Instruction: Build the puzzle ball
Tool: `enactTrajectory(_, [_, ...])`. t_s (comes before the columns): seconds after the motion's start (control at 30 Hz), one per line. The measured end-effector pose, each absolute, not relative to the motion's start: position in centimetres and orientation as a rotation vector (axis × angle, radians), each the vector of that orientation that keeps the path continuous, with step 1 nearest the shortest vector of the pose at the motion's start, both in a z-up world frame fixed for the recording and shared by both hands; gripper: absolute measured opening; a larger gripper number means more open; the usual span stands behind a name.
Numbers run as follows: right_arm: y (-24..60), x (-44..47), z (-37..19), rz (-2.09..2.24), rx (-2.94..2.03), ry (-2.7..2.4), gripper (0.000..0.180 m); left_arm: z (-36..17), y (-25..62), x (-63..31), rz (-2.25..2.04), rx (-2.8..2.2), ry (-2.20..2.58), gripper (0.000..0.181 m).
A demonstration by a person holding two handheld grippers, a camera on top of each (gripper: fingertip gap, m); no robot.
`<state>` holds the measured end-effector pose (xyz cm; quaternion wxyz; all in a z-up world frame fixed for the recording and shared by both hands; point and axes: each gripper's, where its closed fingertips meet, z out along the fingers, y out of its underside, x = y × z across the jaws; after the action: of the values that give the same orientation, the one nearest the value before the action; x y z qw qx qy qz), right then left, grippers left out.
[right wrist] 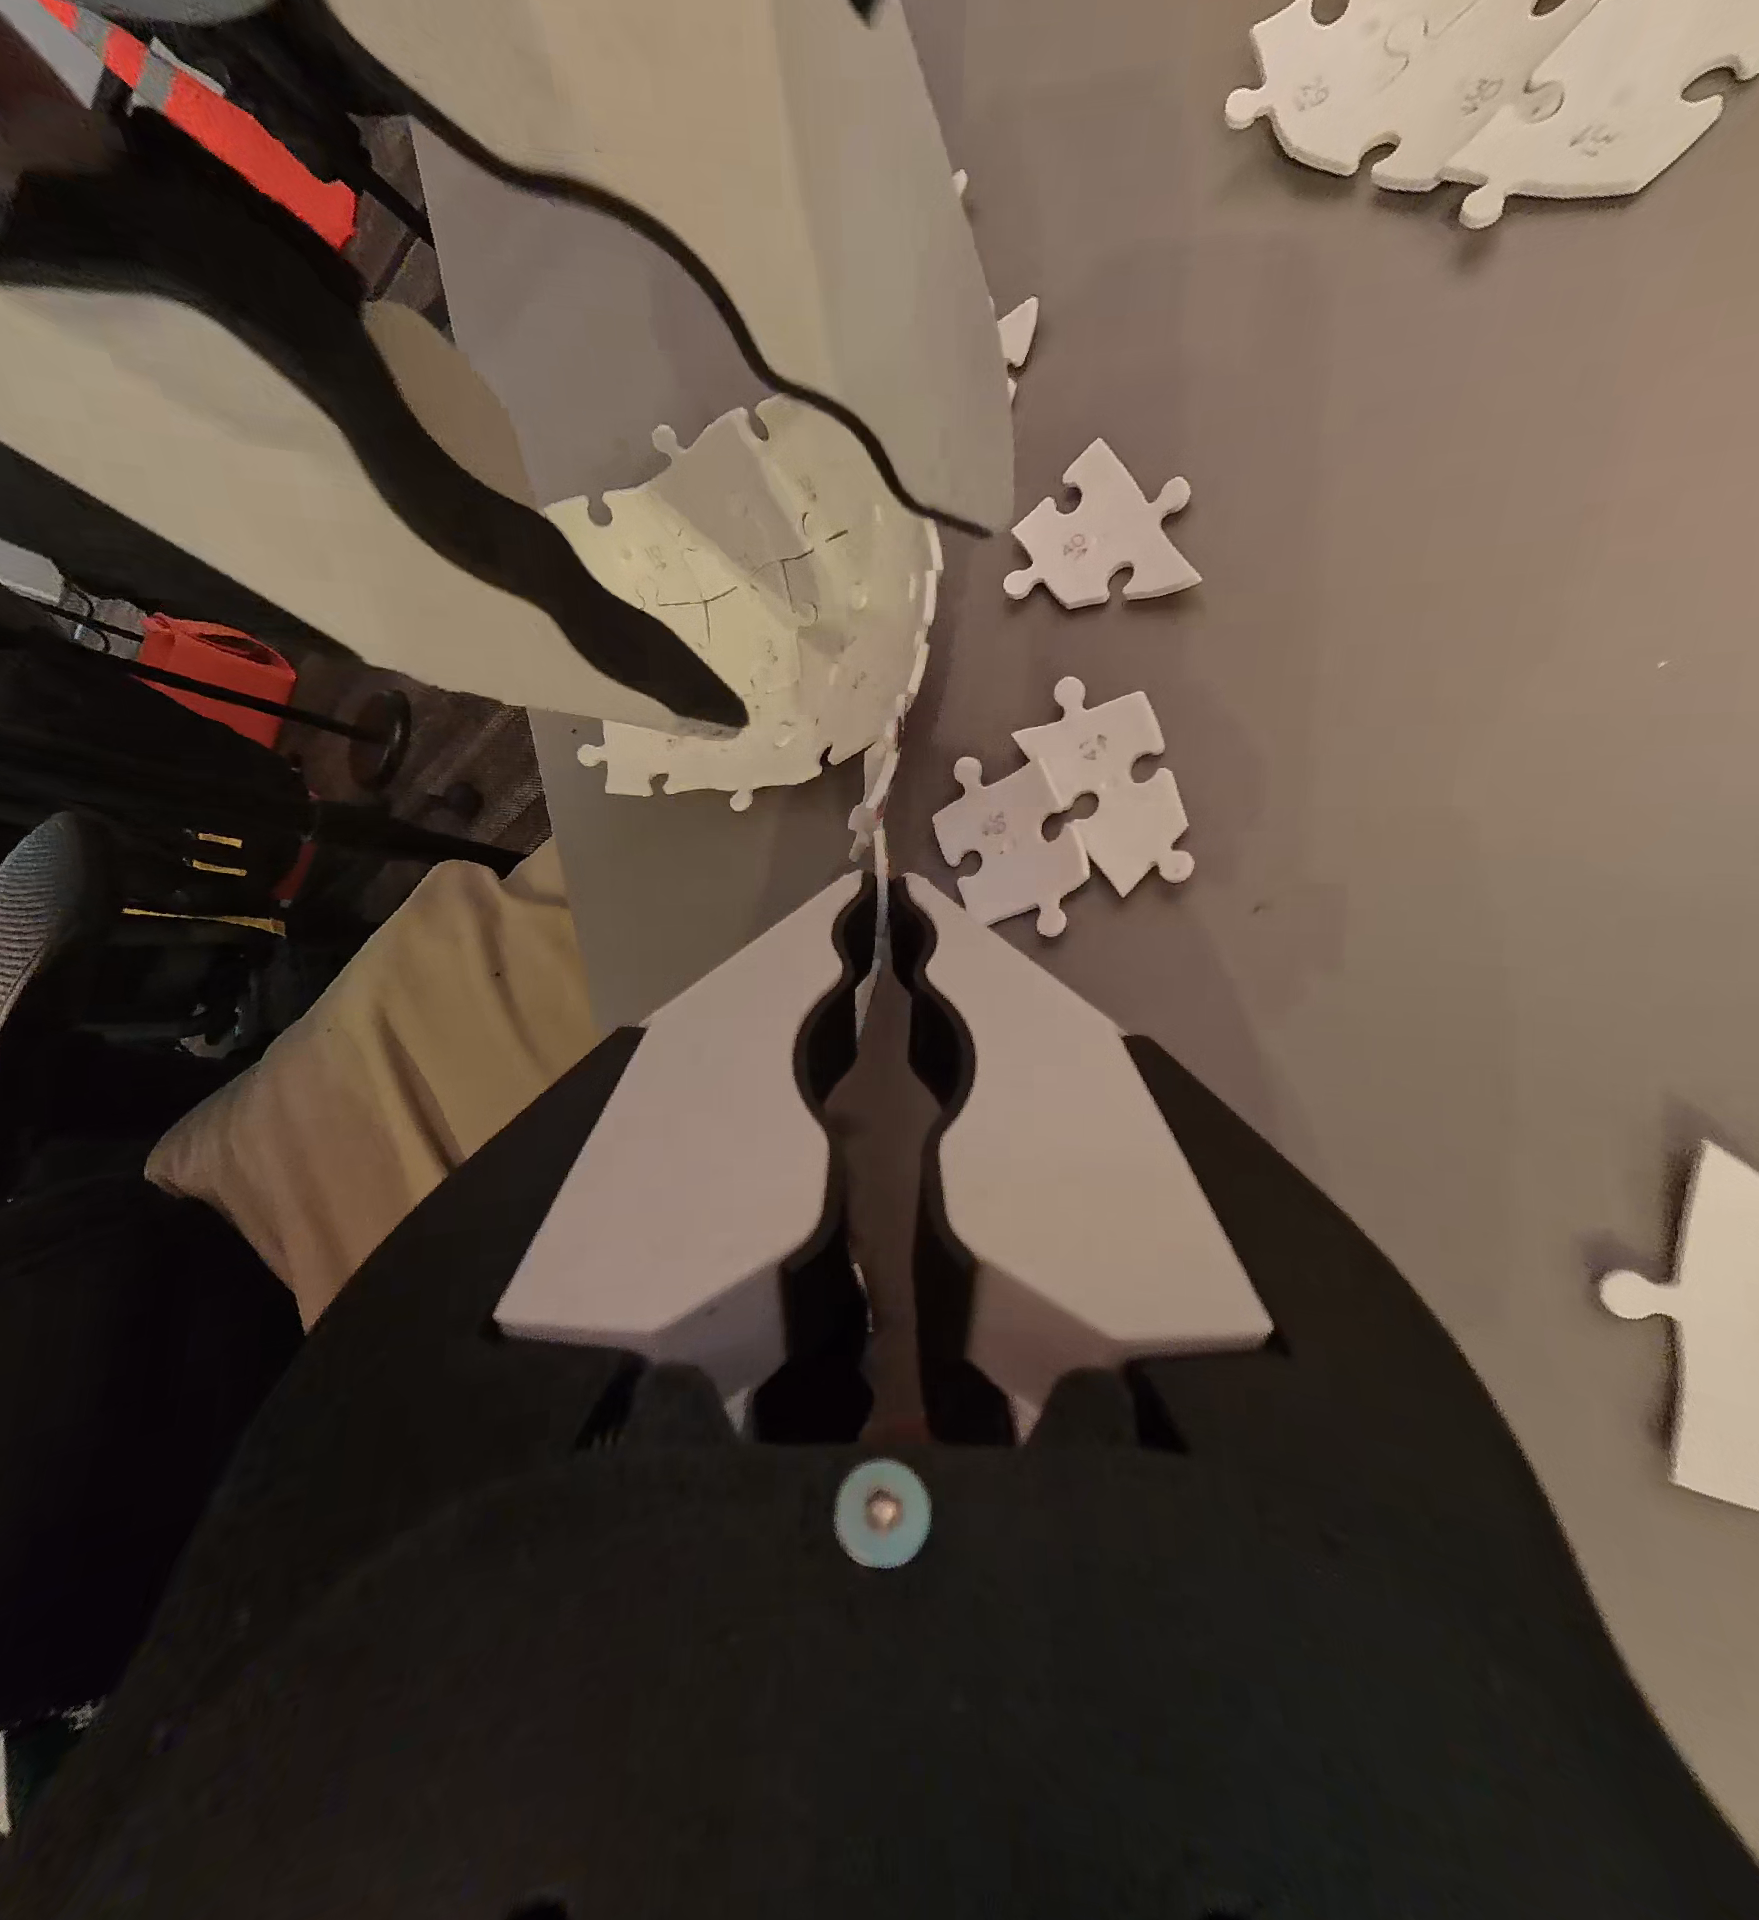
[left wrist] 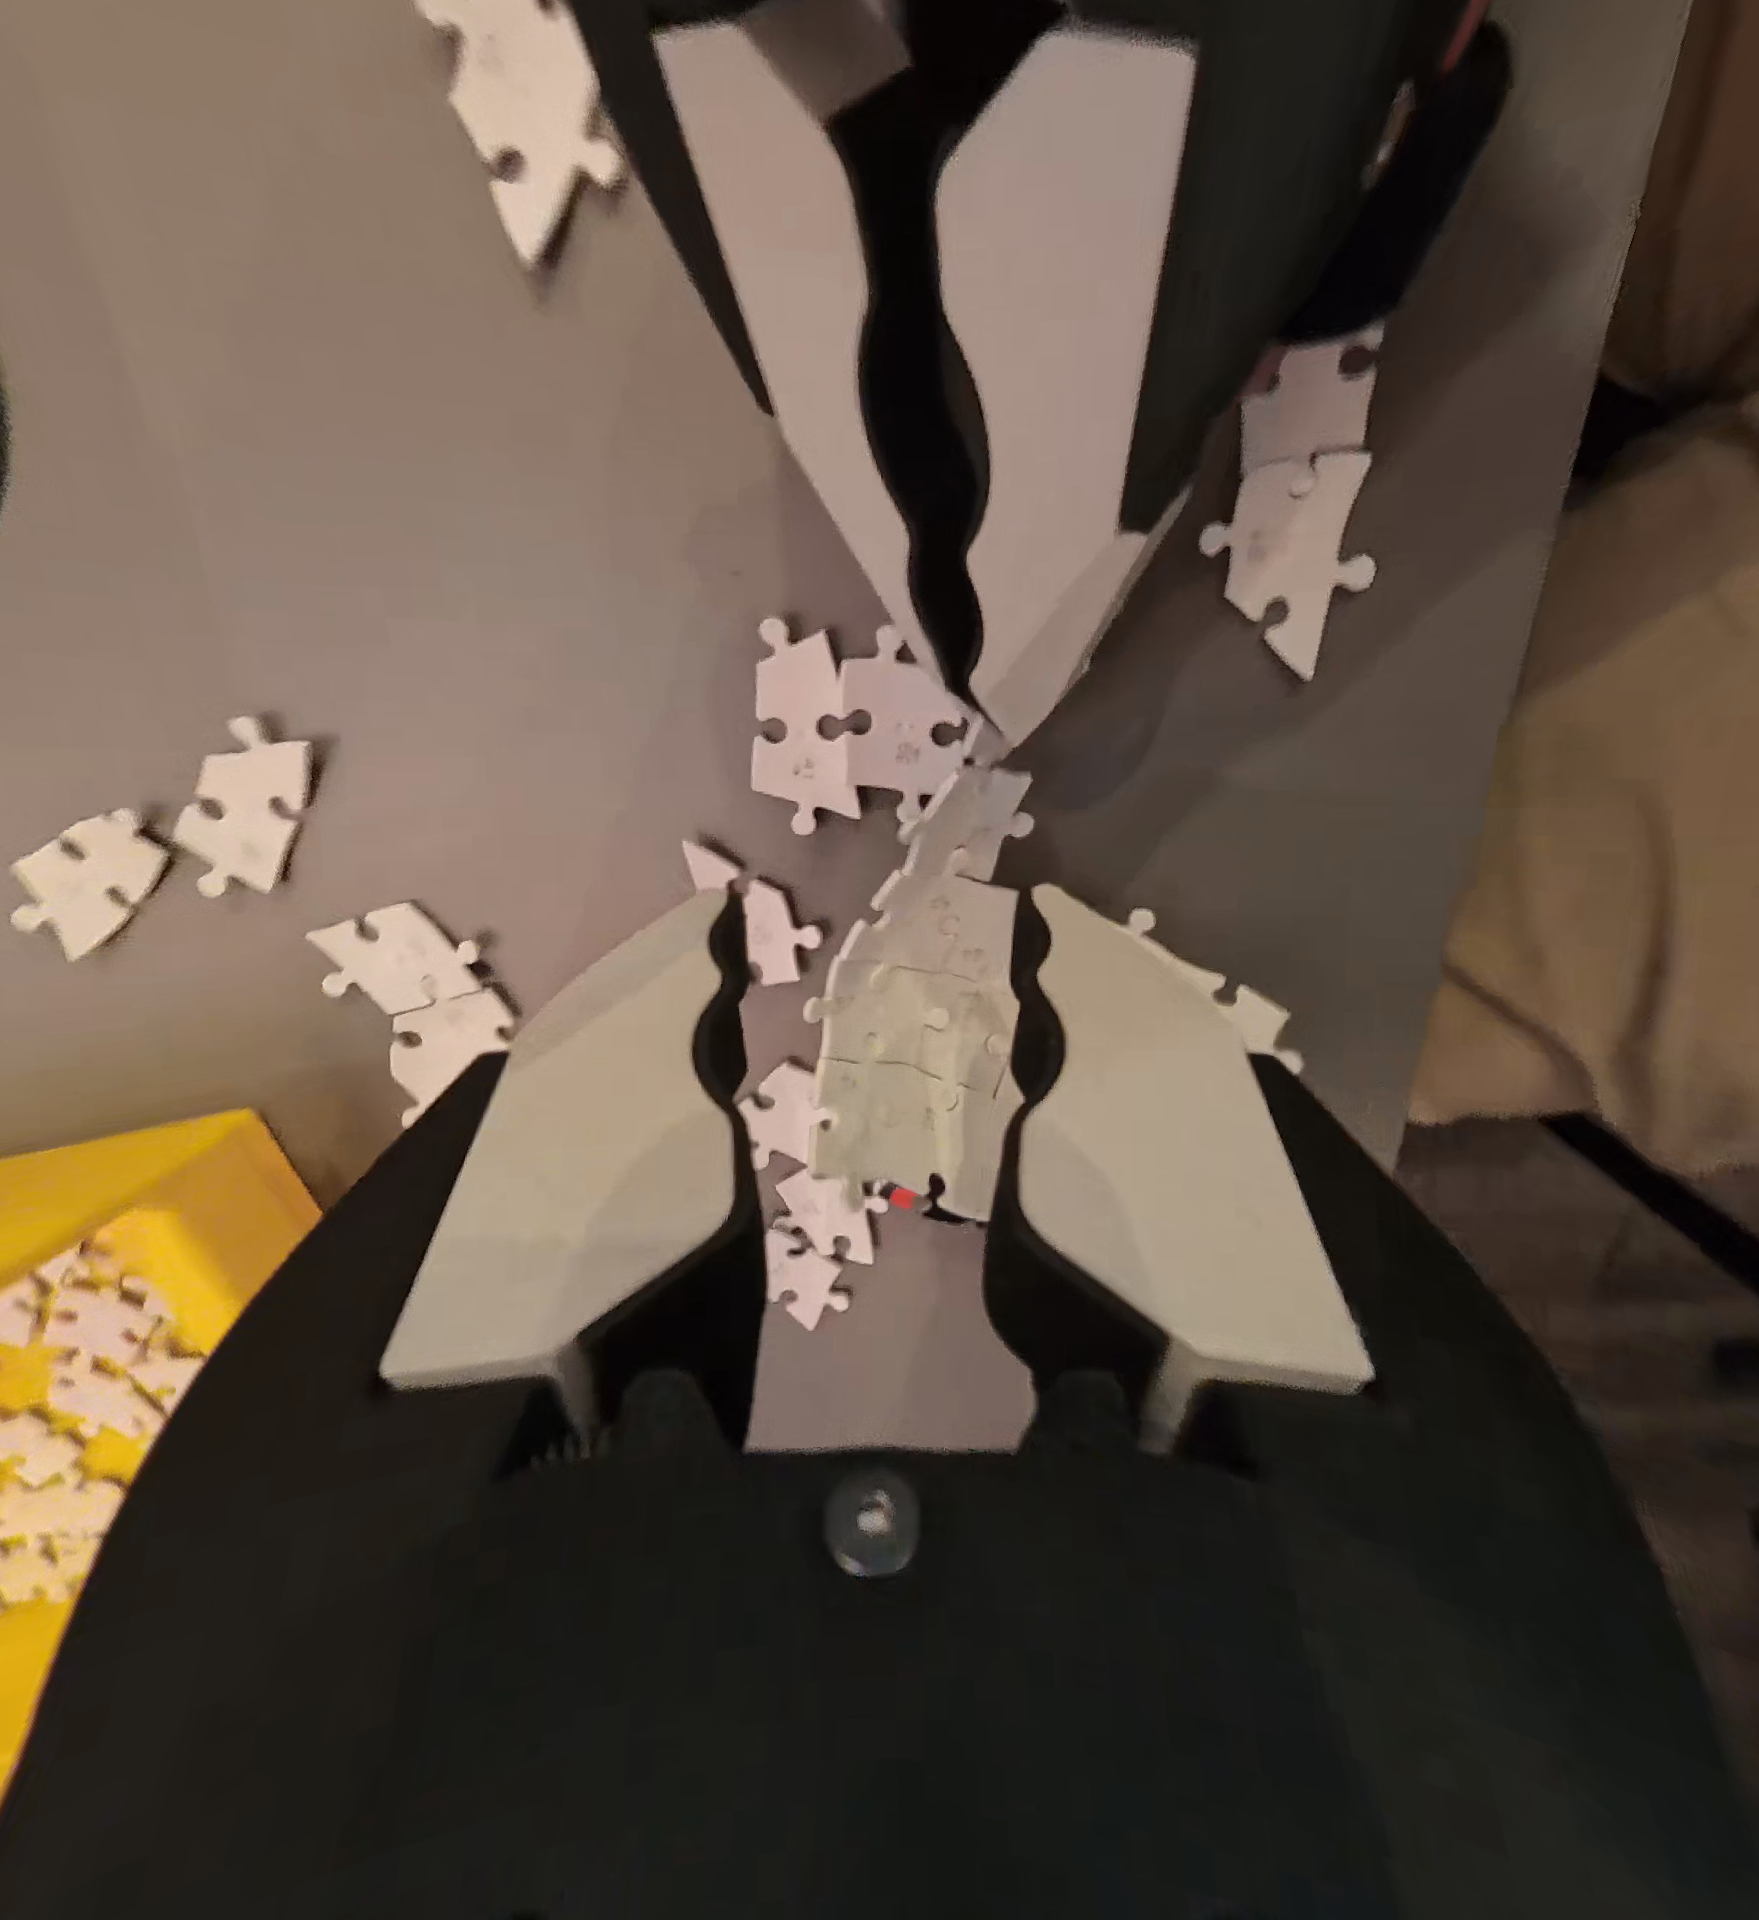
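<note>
left claw point(left wrist: 875, 935): fingers spread wide, curved shell point(left wrist: 916, 1060) sits in the gap against the right-hand finger, nothing touches the other finger, so not clamped as far as I can see
right claw point(right wrist: 885, 894): fingers nearly together, pinching a thin edge-on piece point(right wrist: 880, 821) at the shell's rim, right at the tips
shell: a bowl-shaped chunk of joined white pieces, hollow side faces the right wrist camera, held up off the bench point(left wrist: 387, 468) between the two claws
shell position: near the bench edge, partly over it in the right wrist view
loose pieces: scattered white ones lying flat all over the grey bench, blank side up
pair point(right wrist: 1062, 810): two pieces overlapping just beside the right claw tips
single point(right wrist: 1103, 535): one piece lying alone a bit farther out, next to the left claw's finger
strip point(right wrist: 1519, 94): a few joined pieces in a row at the far corner of the right view
box point(left wrist: 54, 1299): yellow, sits at the lower left of the left view, has a heap of more white pieces inside
off the bench: beige fabric and some dark gear, too blurry to say more
</note>
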<state>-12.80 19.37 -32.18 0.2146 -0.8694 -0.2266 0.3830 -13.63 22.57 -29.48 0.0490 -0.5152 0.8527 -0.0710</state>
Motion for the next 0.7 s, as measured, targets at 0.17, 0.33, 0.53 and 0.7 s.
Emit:
enactTrajectory(0.17, [19.4,-12.8,-32.5,1.072,-2.418,-0.625,0.000,-31.7,22.1,-14.3,-0.205,-1.536,2.795,0.040])
enactTrajectory(0.33, [19.4,-12.9,-32.6,1.085,-2.418,-0.621,0.000,-33.5,21.8,-14.9,-0.211,-1.516,2.899,0.023])
enactTrajectory(0.53, [19.2,-13.0,-32.9,1.100,-2.426,-0.619,0.000,-33.7,21.6,-15.0,-0.310,-1.550,2.903,0.013])
enactTrajectory(0.7, [19.5,-13.1,-32.3,1.110,-2.413,-0.590,0.000,-33.2,21.7,-15.1,-0.405,-1.632,2.858,0.008])
